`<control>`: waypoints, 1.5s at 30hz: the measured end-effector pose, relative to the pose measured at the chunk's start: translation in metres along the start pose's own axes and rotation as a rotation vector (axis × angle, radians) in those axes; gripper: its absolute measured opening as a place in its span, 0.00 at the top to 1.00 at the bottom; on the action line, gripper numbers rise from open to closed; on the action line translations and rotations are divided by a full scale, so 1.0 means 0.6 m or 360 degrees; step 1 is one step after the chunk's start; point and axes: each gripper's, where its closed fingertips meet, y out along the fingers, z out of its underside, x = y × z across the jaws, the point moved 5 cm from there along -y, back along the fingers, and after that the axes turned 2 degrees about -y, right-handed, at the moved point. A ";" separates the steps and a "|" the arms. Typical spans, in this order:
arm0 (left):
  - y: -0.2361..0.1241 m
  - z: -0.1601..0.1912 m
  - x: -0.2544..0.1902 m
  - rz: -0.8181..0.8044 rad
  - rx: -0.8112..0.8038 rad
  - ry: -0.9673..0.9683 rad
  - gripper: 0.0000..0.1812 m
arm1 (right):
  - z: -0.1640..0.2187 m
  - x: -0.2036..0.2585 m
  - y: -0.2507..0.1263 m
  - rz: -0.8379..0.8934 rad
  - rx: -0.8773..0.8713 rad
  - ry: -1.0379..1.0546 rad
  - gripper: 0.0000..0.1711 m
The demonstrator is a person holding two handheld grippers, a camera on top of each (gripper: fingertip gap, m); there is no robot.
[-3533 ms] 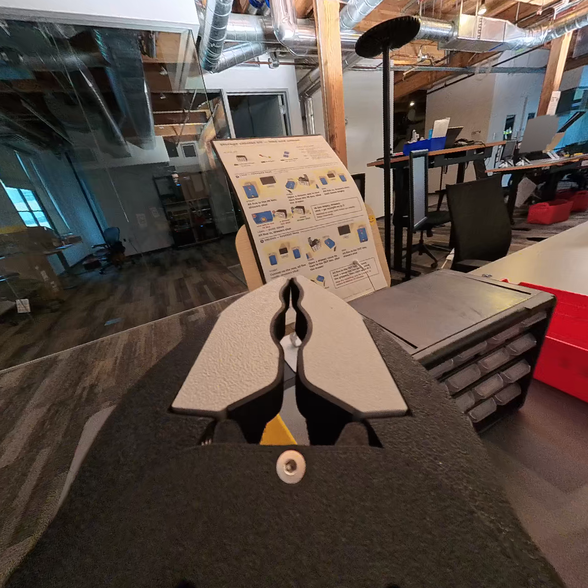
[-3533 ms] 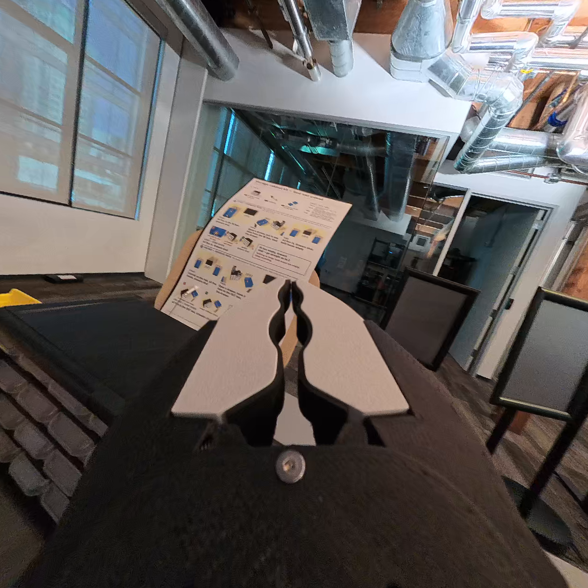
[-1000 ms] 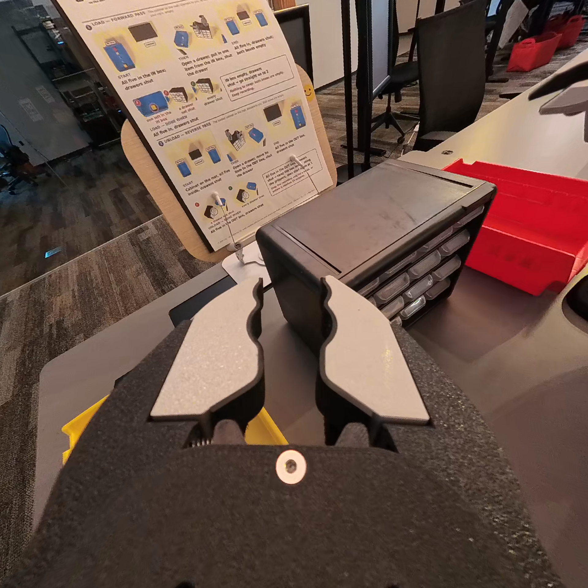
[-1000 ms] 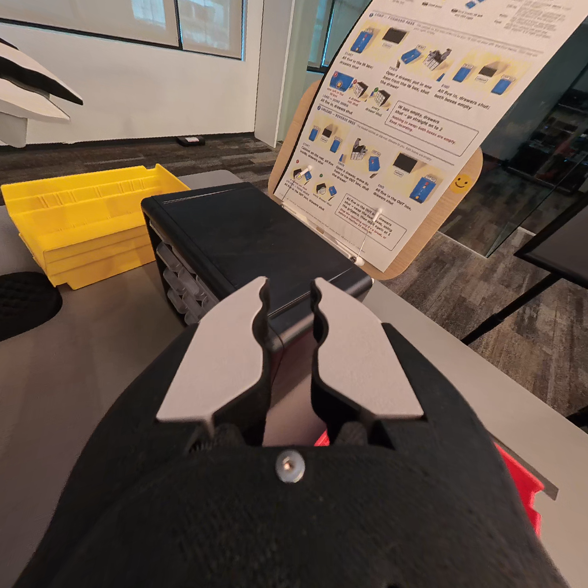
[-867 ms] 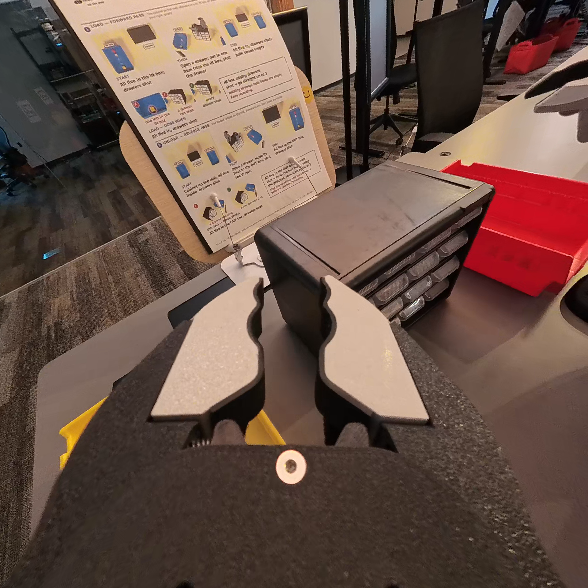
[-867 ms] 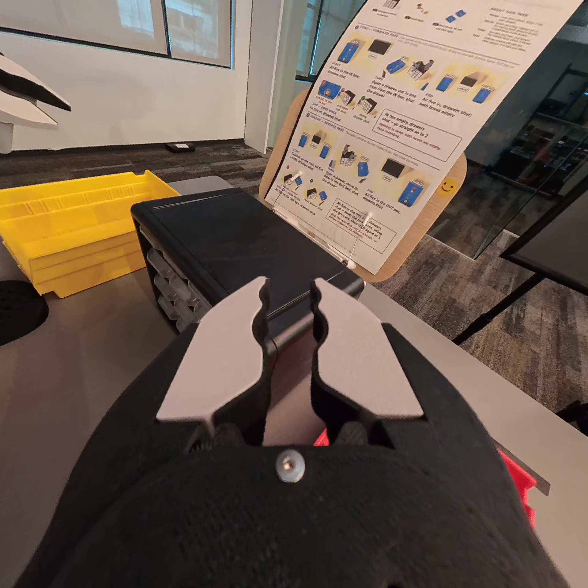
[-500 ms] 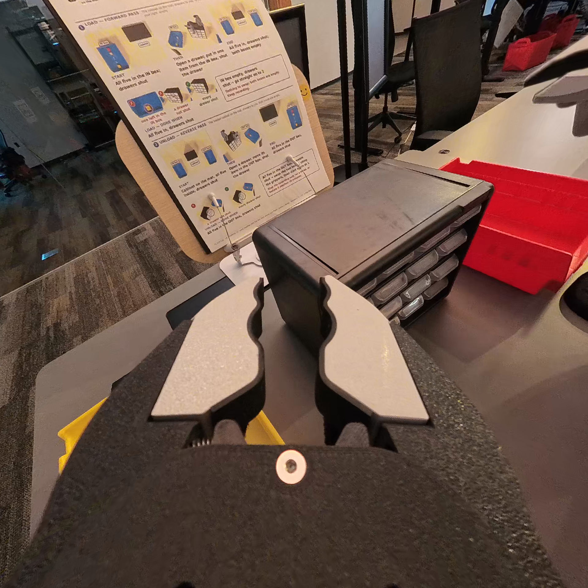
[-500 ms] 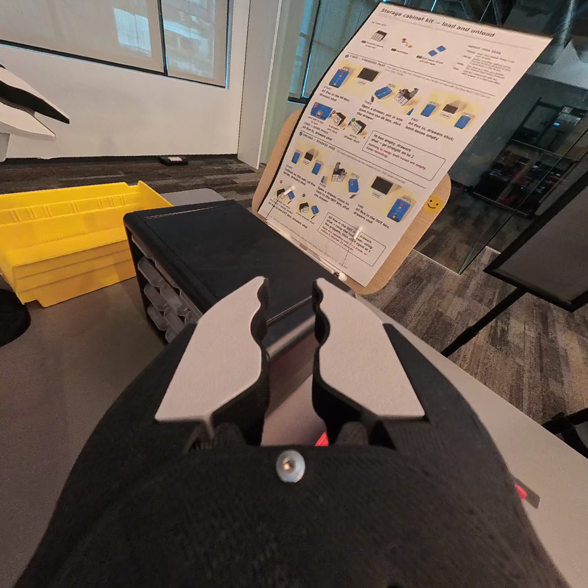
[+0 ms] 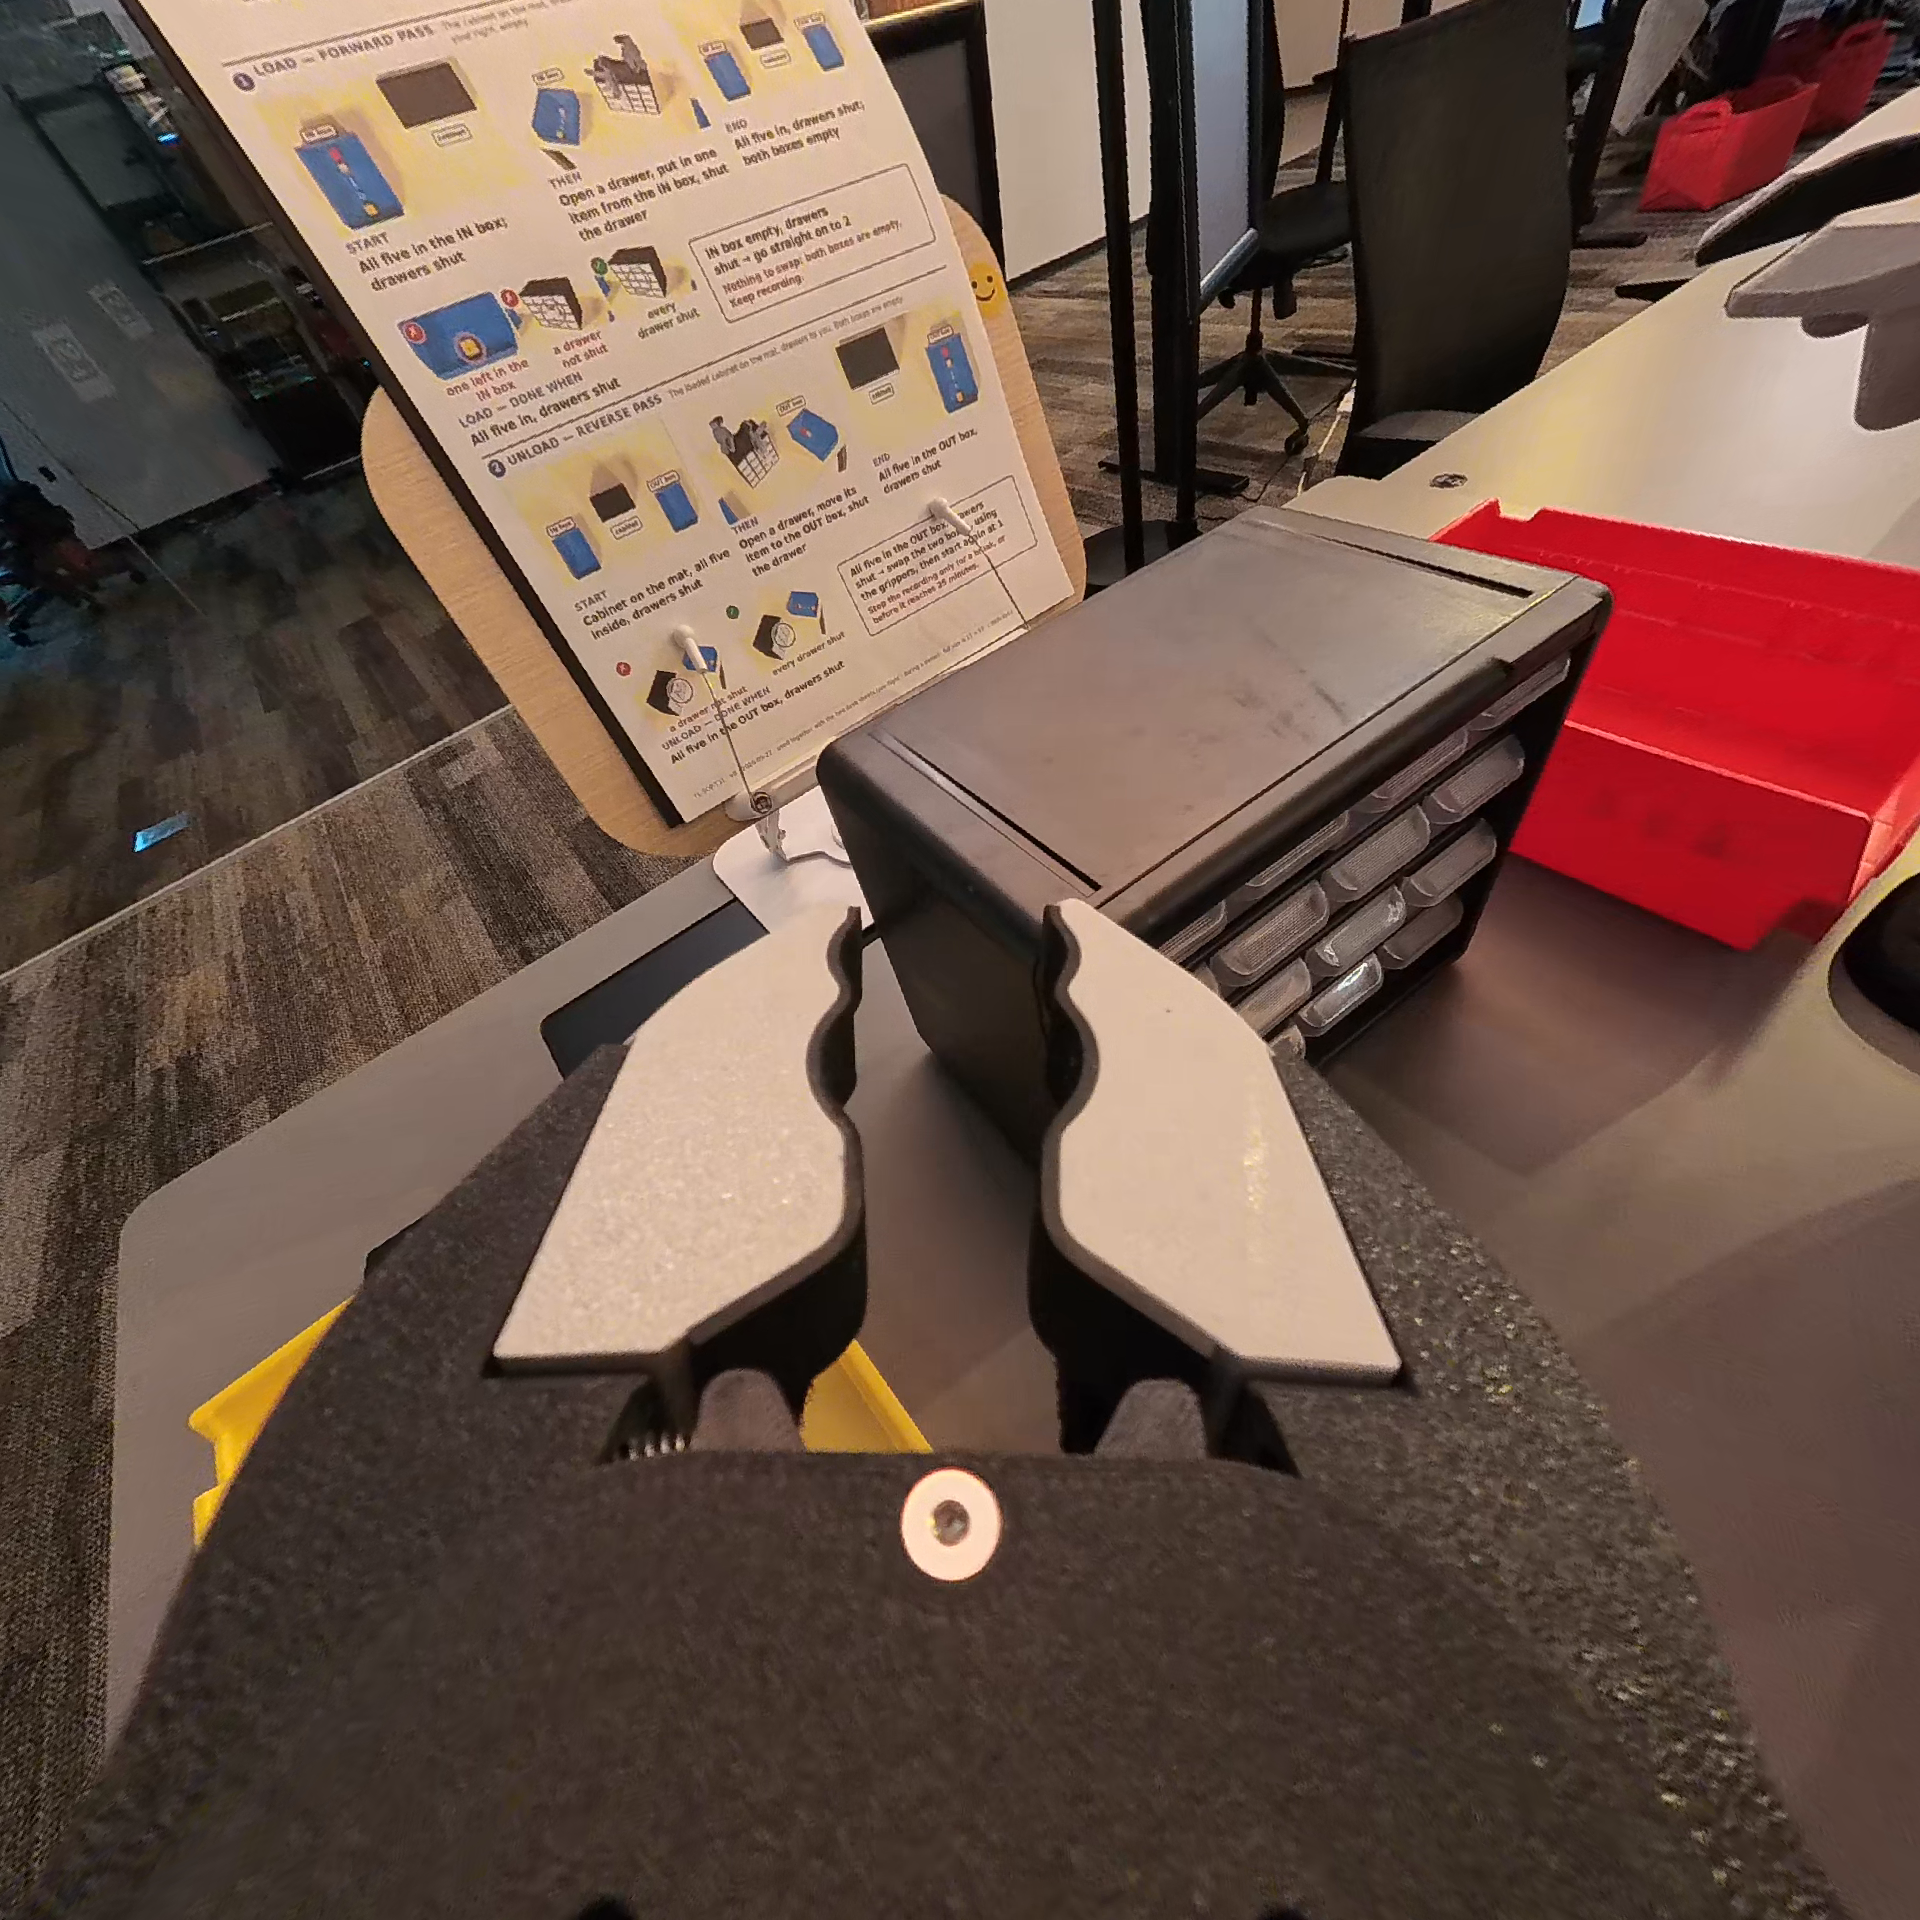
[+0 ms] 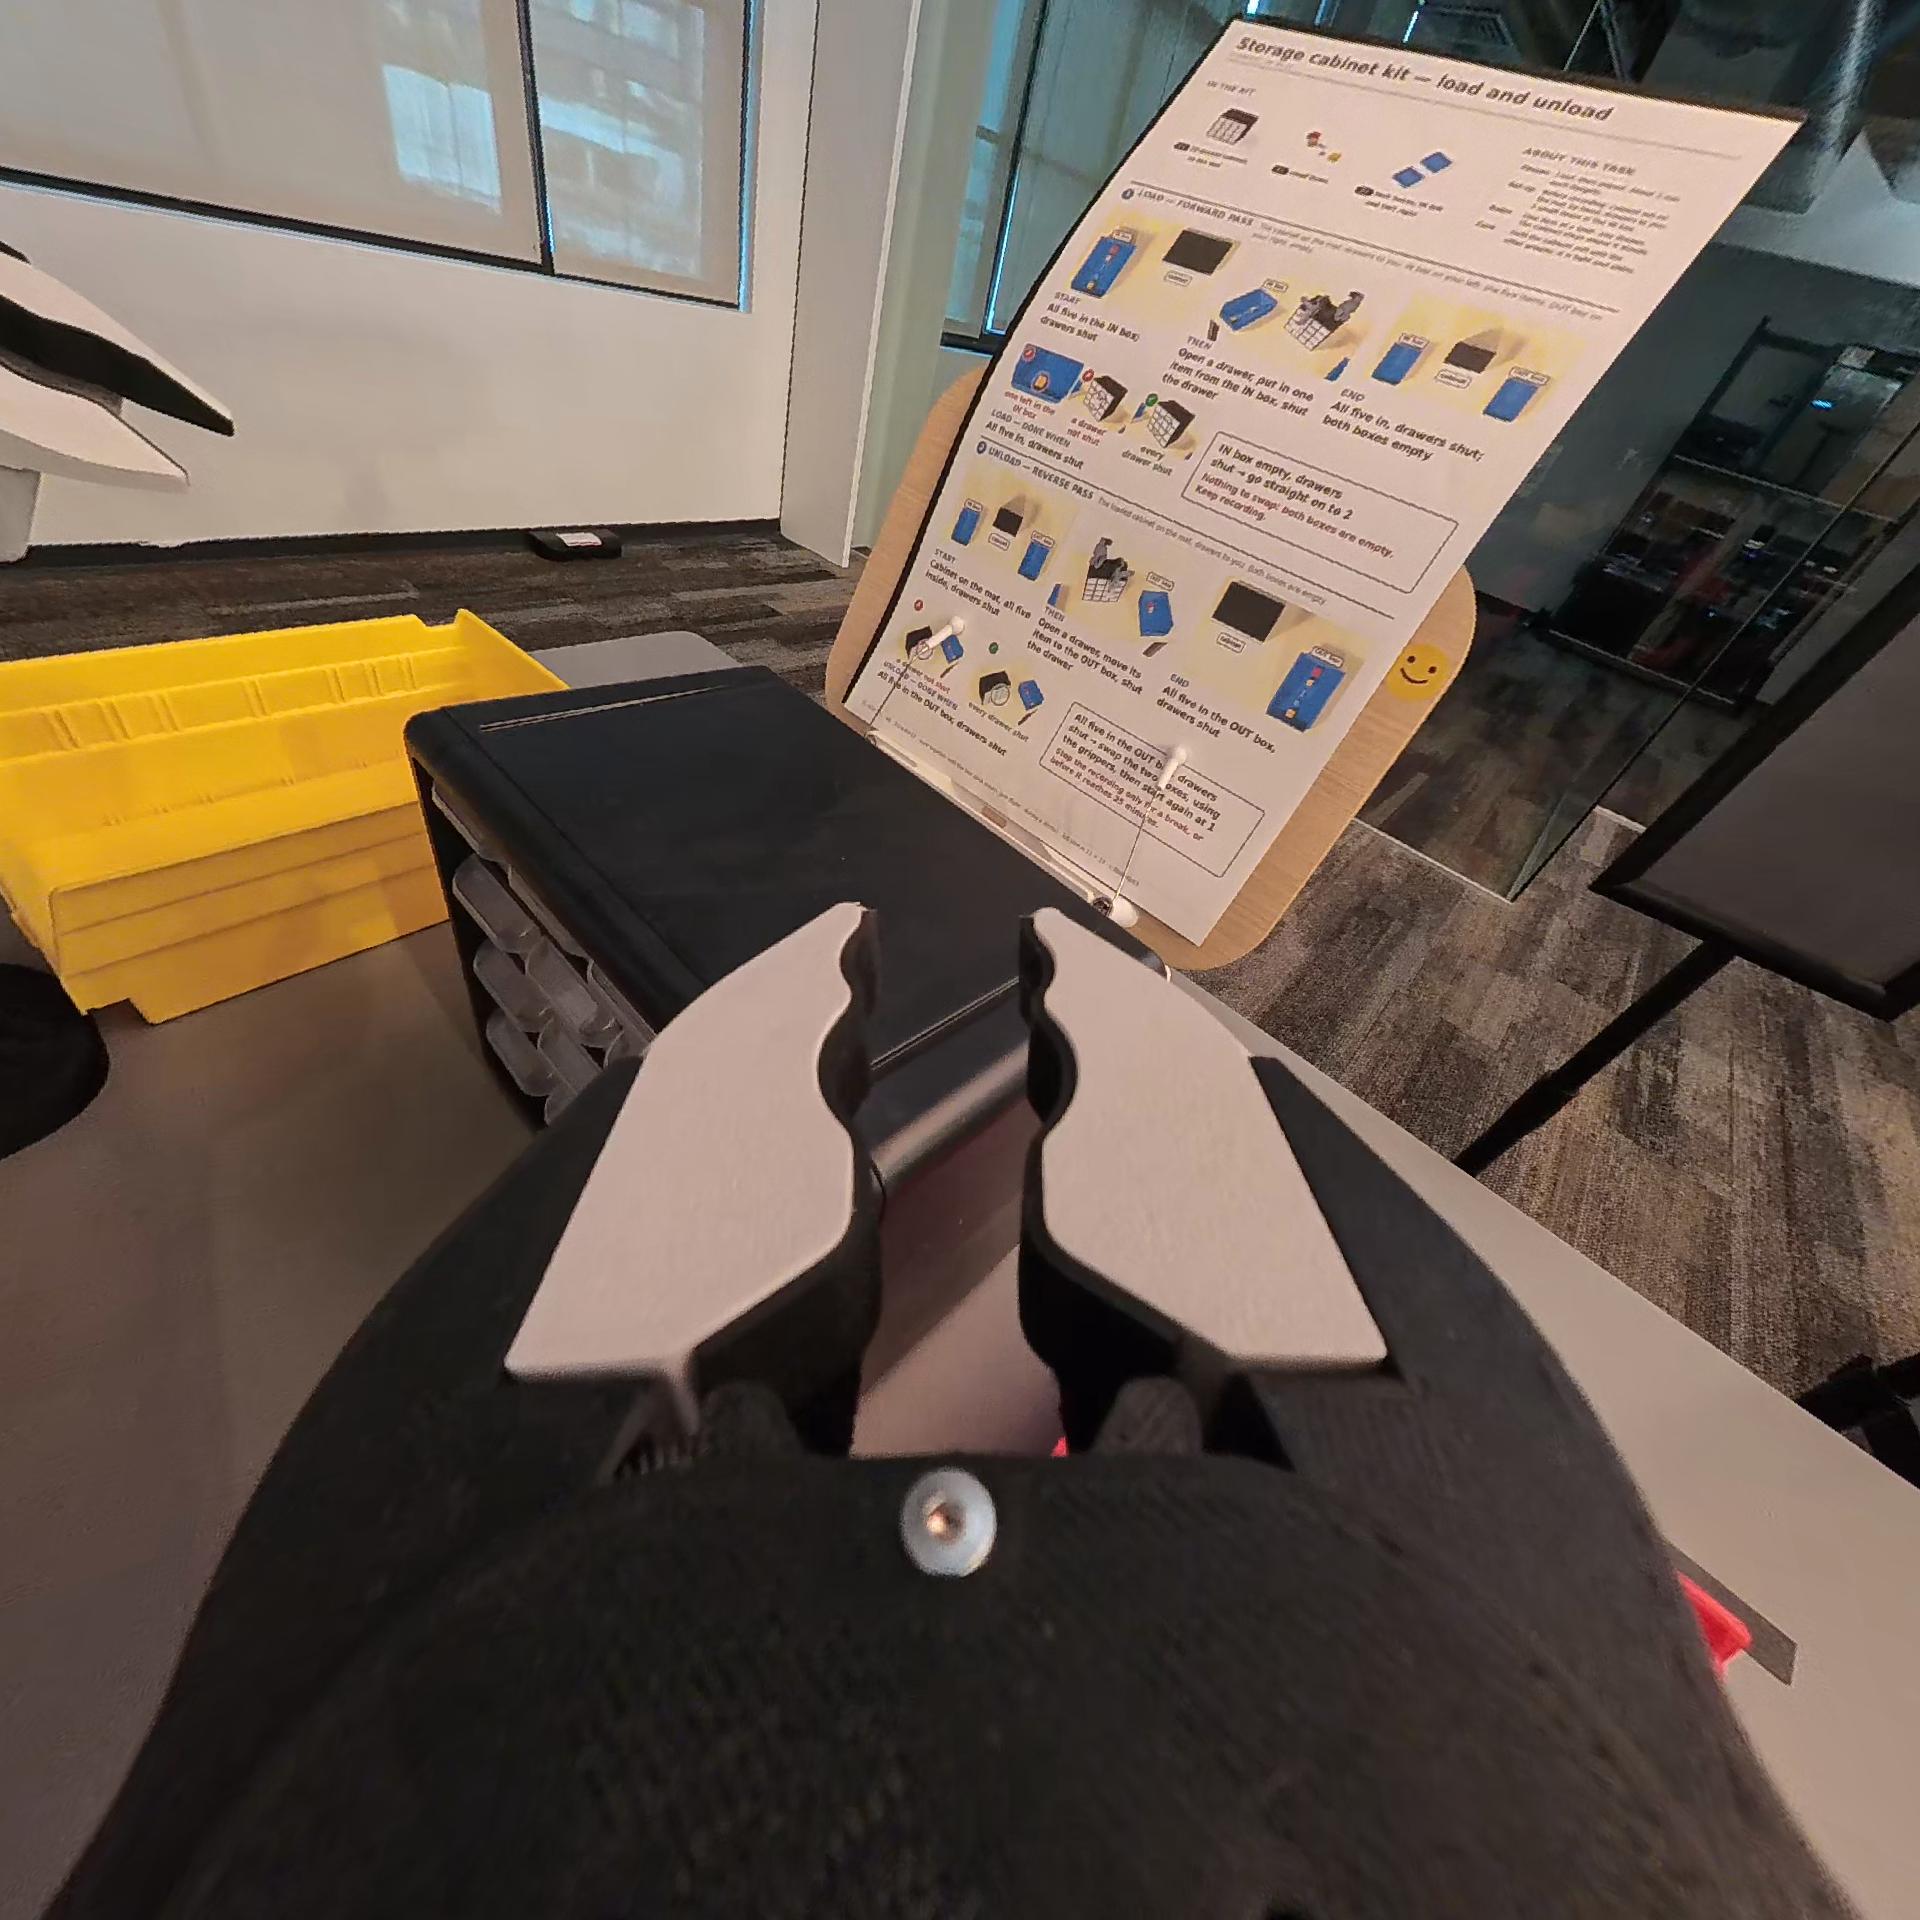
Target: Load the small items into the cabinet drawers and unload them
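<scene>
The left gripper [image 9: 948,935] is held above the grey tabletop [image 9: 1558,1299] with its two fingers parted and nothing between them. Through the gap, the near left corner of the black storage cabinet [image 9: 1195,707] is seen, apart from the fingertips. The cabinet stands on the table with its flat top upward; its clear drawers [image 9: 1361,904] face to the right in the left wrist view and all appear pushed in. Whether any small items lie inside cannot be told. A yellow bin [image 9: 249,1413] is partly hidden beneath the gripper body at lower left. A red bin [image 9: 1714,727] sits just beside the cabinet on its far side. Behind the cabinet an illustrated instruction sheet [image 9: 644,343] leans on a rounded wooden stand [image 9: 468,582]. The tip of the other gripper is seen at the upper right edge of this view.

The right gripper [image 10: 948,935] is likewise parted and empty, held above the table [image 10: 260,1195]. Between its fingers the near right corner of the cabinet [image 10: 727,810] is framed, not touched. In the right wrist view the drawer fronts [image 10: 540,987] face left. The yellow bin [image 10: 229,779] stands just beside the cabinet on its left, its inside hidden from this angle. A corner of the red bin [image 10: 1720,1642] shows past the gripper body at lower right. The instruction sheet [image 10: 1299,447] stands behind the cabinet. A white and black gripper tip shows at the left edge.
</scene>
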 end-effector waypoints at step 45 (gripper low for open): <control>-0.138 0.042 0.169 -0.0476 -0.0144 -0.0303 0.84 | -0.042 0.088 0.038 -0.0273 -0.0422 -0.0078 0.82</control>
